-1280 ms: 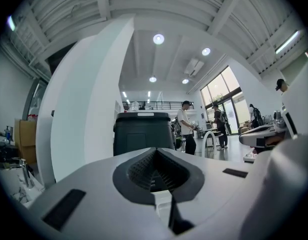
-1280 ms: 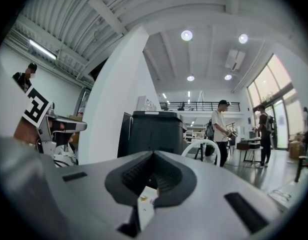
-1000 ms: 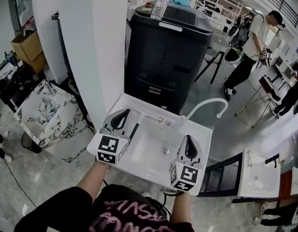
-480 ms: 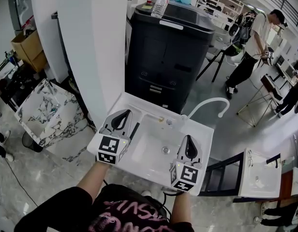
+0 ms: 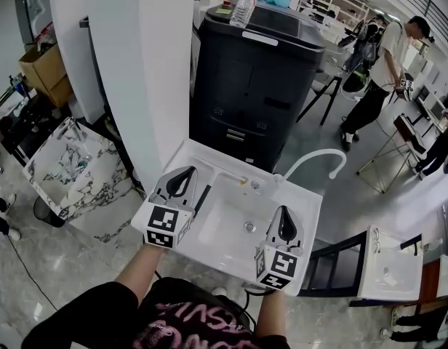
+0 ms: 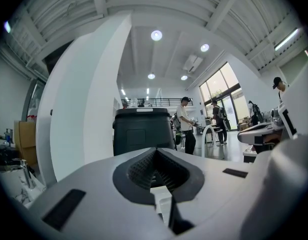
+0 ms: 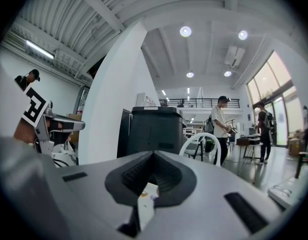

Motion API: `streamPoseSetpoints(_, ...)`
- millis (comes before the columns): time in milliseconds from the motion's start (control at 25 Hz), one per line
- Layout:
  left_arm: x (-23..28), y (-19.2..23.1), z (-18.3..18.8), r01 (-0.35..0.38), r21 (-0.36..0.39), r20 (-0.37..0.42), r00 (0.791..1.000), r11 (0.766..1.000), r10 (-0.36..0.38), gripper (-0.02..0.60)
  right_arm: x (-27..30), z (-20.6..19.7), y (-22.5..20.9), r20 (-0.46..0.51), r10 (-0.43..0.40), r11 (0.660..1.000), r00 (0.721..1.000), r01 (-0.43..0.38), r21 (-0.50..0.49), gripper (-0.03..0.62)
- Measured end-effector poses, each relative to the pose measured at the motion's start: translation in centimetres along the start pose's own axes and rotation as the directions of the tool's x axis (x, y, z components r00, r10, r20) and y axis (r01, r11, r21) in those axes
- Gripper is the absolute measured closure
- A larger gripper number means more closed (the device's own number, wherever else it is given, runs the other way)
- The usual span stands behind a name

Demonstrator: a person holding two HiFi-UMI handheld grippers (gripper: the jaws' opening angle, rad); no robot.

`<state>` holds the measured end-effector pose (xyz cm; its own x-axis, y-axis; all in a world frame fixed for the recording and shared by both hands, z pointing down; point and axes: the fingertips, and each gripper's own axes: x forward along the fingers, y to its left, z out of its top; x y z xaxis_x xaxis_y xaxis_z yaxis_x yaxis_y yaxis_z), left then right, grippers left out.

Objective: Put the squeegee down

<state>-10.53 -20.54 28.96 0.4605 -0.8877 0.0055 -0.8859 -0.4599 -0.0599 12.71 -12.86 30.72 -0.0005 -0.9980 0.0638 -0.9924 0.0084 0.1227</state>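
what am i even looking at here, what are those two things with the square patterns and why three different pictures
A person, not a robot, holds a tool in each hand: the left hand-held gripper and the right hand-held gripper, each with two grey jaws and a marker cube. The head view comes from a camera on the person's head, looking down. The other two pictures come from cameras riding on each gripper, looking along its jaws. Below the grippers is a white rectangular sink with a curved white faucet. A slim dark tool, probably the squeegee, lies on the sink's left rim, beside the left hand-held gripper. Both grippers' jaws are together and hold nothing.
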Motion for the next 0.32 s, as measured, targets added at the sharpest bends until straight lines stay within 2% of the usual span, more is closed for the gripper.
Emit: streamPoseSetpoints(320,-0.16,0.24,-0.47,-0.006,-0.003,-0.003,1.000,1.000,0.006,0.571,0.04,-0.46,0.02,-0.006,-0.005,1.000,1.000,0.005,-0.001,0.574)
